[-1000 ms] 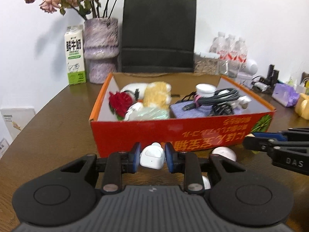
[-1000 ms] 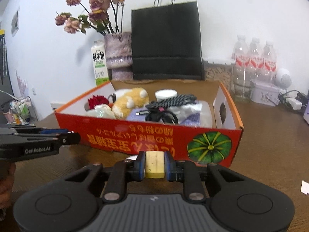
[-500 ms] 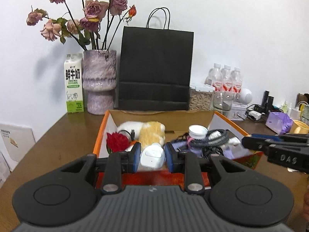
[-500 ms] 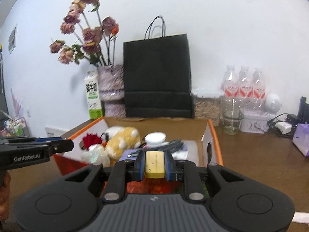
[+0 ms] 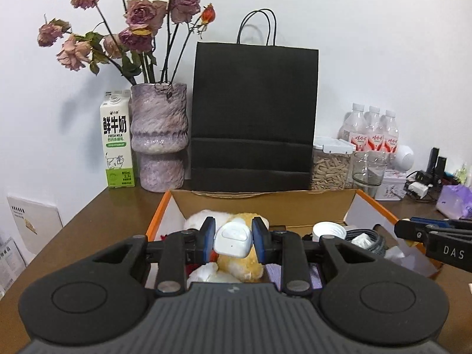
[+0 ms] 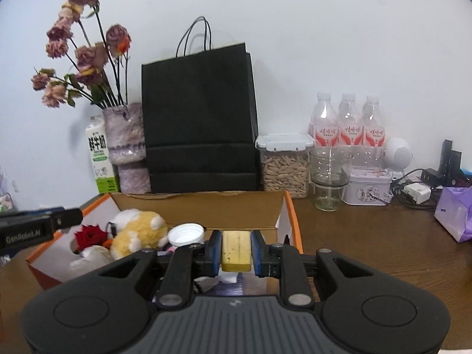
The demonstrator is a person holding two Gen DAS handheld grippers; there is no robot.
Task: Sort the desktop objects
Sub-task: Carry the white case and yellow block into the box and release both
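I'm clamping my left fingers on a small white rounded plastic case and my right fingers on a yellow rectangular block, both hovering over the orange cardboard box, risking a release onto the yellow plush toy that bounces either piece onto the brown wooden table.

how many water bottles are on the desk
3, side by side against the wall at the back right: left bottle, middle bottle, right bottle, behind the glass jar. More could be hidden behind them.

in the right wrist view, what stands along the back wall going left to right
milk carton → purple vase → black paper bag → seed container → stacked glass cups → water bottles → white round speaker
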